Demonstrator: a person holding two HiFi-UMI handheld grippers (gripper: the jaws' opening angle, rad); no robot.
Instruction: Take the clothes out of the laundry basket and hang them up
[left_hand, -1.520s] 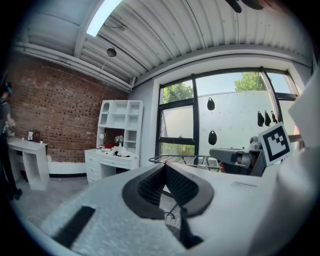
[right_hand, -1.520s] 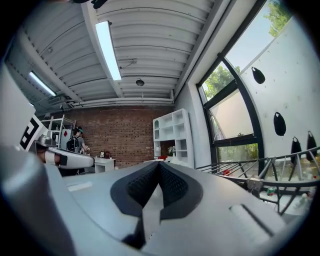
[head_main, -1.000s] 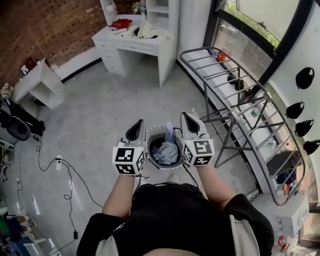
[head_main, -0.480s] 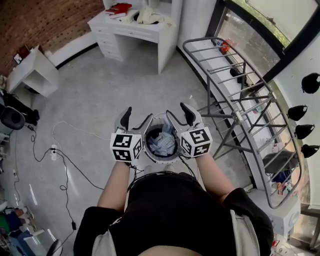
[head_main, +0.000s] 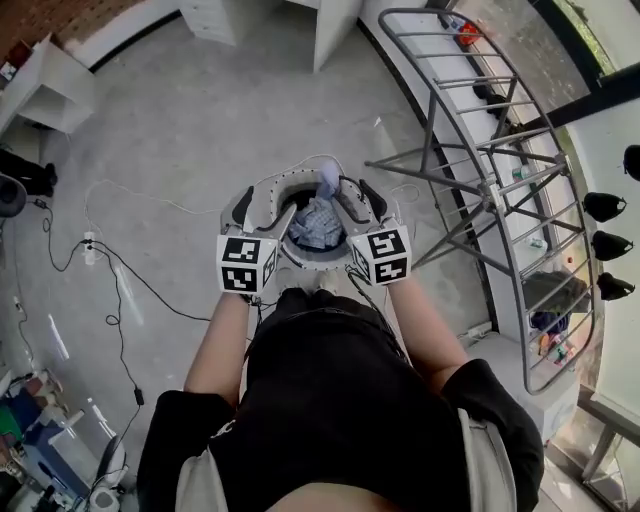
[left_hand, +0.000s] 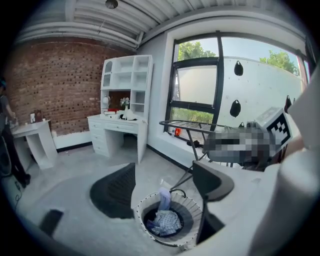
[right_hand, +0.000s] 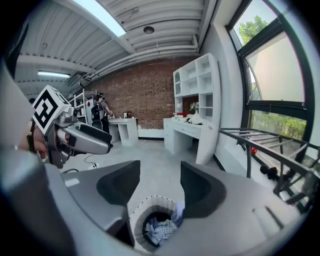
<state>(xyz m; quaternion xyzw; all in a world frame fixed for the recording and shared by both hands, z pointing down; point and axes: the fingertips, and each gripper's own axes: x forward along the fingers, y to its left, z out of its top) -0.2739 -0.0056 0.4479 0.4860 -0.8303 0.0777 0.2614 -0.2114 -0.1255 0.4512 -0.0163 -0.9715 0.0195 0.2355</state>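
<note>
Floor: pale grey concrete floor (head_main: 180, 120) with black cables trailing across it on the person's left; it carries both the basket and the rack
Drying rack: grey metal folding drying rack (head_main: 493, 196), to the person's right along the window wall, well apart from the basket, its bars bare where they show
Laundry basket: round white wire laundry basket (head_main: 262, 188) on the floor straight in front of the person's feet, between and below the two grippers
Left gripper: left gripper (head_main: 263, 212) hovers over the basket's left rim, jaws spread wide with nothing between them but the view down into the basket (left_hand: 192, 212)
Right gripper: right gripper (head_main: 358, 203) hovers over the right rim, jaws also wide and empty; basket (right_hand: 145, 205) shows in the gap
Checked cloth: crumpled blue-and-white checked cloth (head_main: 312, 225) lies bunched in the basket's bottom, no clear long axis, about midway between both grippers and below them (left_hand: 165, 222) (right_hand: 159, 230)
Lilac garment: pale lilac garment (head_main: 327, 180) is draped over the far rim, long axis running up and down the basket wall (left_hand: 164, 199); it sits just under the right gripper's outer jaw (right_hand: 179, 212)
Key relation: clothes lie down and slightly forward of both sets of jaws; the right gripper looks nearer the lilac piece, so a short downward reach there seems the likely first pick
Task progress: nothing lifted yet
</note>
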